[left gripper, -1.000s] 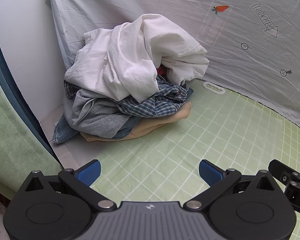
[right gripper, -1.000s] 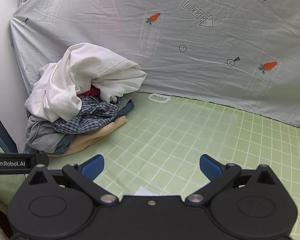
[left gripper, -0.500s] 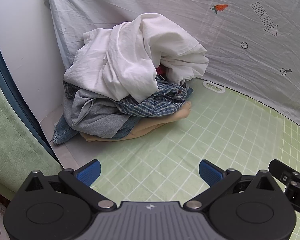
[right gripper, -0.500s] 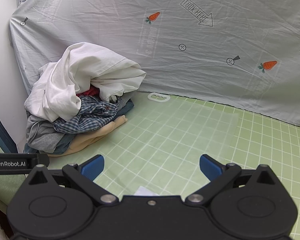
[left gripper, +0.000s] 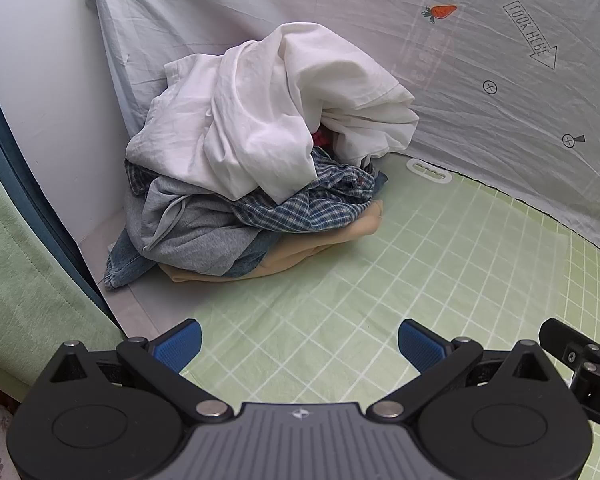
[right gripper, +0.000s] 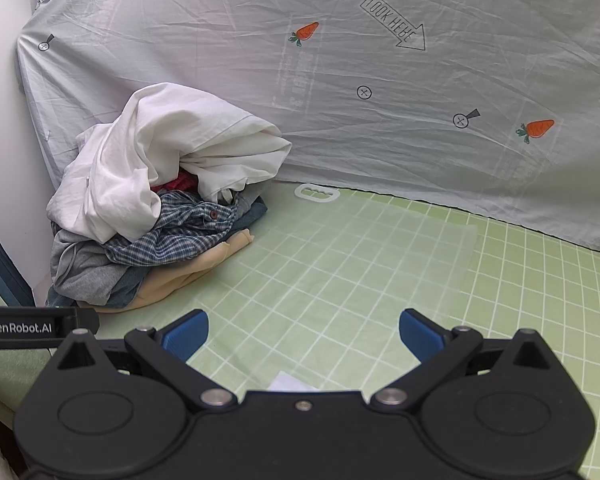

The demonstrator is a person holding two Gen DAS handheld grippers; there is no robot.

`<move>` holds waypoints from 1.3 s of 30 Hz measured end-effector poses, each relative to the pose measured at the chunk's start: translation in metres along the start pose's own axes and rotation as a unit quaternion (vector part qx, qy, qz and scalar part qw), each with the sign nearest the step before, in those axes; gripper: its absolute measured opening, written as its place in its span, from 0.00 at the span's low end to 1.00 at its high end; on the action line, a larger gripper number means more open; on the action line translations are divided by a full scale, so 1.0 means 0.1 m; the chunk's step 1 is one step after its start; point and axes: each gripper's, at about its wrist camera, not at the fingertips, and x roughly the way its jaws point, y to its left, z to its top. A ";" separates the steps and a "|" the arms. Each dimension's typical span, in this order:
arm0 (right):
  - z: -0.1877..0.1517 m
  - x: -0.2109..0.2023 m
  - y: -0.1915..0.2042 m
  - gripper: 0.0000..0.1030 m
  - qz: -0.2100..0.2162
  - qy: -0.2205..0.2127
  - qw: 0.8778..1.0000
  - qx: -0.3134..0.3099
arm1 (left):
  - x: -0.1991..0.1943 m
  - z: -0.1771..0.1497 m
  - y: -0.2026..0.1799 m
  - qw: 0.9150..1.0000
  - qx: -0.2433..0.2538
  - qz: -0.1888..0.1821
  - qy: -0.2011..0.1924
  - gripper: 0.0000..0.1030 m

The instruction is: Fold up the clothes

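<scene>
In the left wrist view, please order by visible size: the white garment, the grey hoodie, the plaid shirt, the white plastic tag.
1. white garment
2. grey hoodie and plaid shirt: similar visible area, both partly buried, so unranked
3. white plastic tag

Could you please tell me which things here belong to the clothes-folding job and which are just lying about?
For the job:
white garment
plaid shirt
grey hoodie
jeans
beige garment
green grid mat
left gripper, open
right gripper, open

Just lying about:
carrot-print sheet
white plastic tab
</scene>
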 end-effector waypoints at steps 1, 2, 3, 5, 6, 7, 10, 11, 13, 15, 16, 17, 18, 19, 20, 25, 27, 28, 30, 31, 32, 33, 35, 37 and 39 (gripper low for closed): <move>0.00 0.01 0.00 1.00 0.000 0.001 1.000 0.000 | 0.01 0.00 0.00 1.000 0.001 0.000 0.000 1.00; 0.00 0.01 -0.01 1.00 -0.001 0.001 1.000 0.001 | 0.01 0.00 0.00 1.000 0.001 0.000 0.000 1.00; 0.01 0.02 -0.01 1.00 -0.001 0.001 1.000 0.001 | 0.02 0.01 0.00 1.000 0.002 -0.001 0.001 1.00; 0.01 0.04 -0.02 1.00 -0.003 0.003 1.000 0.003 | 0.04 0.02 -0.01 1.000 0.003 -0.002 0.002 1.00; 0.02 0.04 -0.03 1.00 -0.004 0.003 1.000 0.003 | 0.06 0.03 -0.02 1.000 0.004 -0.003 0.003 1.00; 0.02 0.05 -0.03 1.00 -0.005 0.004 1.000 0.004 | 0.08 0.05 -0.03 1.000 0.005 -0.003 0.004 1.00; 0.04 0.10 -0.05 1.00 -0.009 0.006 1.000 0.005 | 0.15 0.10 -0.04 1.000 0.005 -0.002 0.010 1.00; 0.06 0.14 -0.07 1.00 -0.011 0.008 1.000 0.003 | 0.19 0.13 -0.04 1.000 0.003 0.000 0.012 1.00; 0.09 0.21 -0.09 1.00 -0.016 0.011 1.000 0.000 | 0.26 0.19 -0.03 1.000 0.000 0.002 0.019 1.00; 0.13 0.29 -0.12 1.00 -0.022 0.014 1.000 -0.003 | 0.35 0.26 -0.01 1.000 -0.004 0.002 0.026 1.00; 0.15 0.32 -0.13 1.00 -0.024 0.015 1.000 -0.004 | 0.39 0.31 0.00 1.000 -0.008 0.002 0.027 1.00; 0.17 0.36 -0.14 1.00 -0.027 0.017 0.999 -0.005 | 0.44 0.36 0.02 1.000 -0.012 0.002 0.029 1.00; 0.19 0.40 -0.15 1.00 -0.029 0.018 0.999 -0.007 | 0.48 0.41 0.03 0.999 -0.017 0.003 0.029 1.00; 0.20 0.44 -0.17 1.00 -0.032 0.020 0.999 -0.008 | 0.53 0.47 0.05 0.999 -0.022 0.004 0.029 1.00; 0.24 0.50 -0.16 1.00 -0.034 0.020 0.999 -0.013 | 0.60 0.53 0.07 0.999 -0.026 0.004 0.030 1.00; 0.46 0.93 -0.16 0.98 -0.047 0.030 0.998 -0.041 | 0.98 0.84 0.20 0.998 -0.052 0.001 0.044 1.00; 0.59 1.13 -0.12 0.95 -0.044 0.030 0.997 -0.054 | 1.13 0.97 0.27 0.997 -0.065 -0.001 0.048 1.00; 0.66 1.23 -0.10 0.95 -0.043 0.030 0.997 -0.060 | 1.20 1.04 0.31 0.996 -0.074 -0.003 0.049 1.00; 0.82 1.46 0.01 0.93 -0.038 0.021 0.996 -0.078 | 1.33 1.17 0.39 0.995 -0.090 0.001 0.047 1.00; 0.91 1.58 0.07 0.92 -0.036 0.016 0.995 -0.089 | 1.39 1.24 0.43 0.994 -0.098 0.006 0.045 1.00; 1.00 1.71 0.13 0.91 -0.034 0.011 0.994 -0.101 | 1.46 1.31 0.48 0.993 -0.106 0.011 0.043 0.99; 1.09 1.83 0.18 0.90 -0.032 0.006 0.993 -0.112 | 1.52 1.38 0.52 0.993 -0.114 0.016 0.040 0.99; 1.28 2.11 0.29 0.89 -0.026 -0.006 0.990 -0.136 | 1.68 1.52 0.59 0.992 -0.120 0.021 0.041 0.99; 1.43 2.37 0.39 0.89 -0.010 -0.017 0.986 -0.163 | 1.84 1.62 0.64 0.991 -0.124 0.019 0.049 0.99; 1.59 2.71 0.52 0.89 0.004 -0.024 0.980 -0.199 | 2.02 1.68 0.69 0.988 -0.136 0.008 0.069 0.99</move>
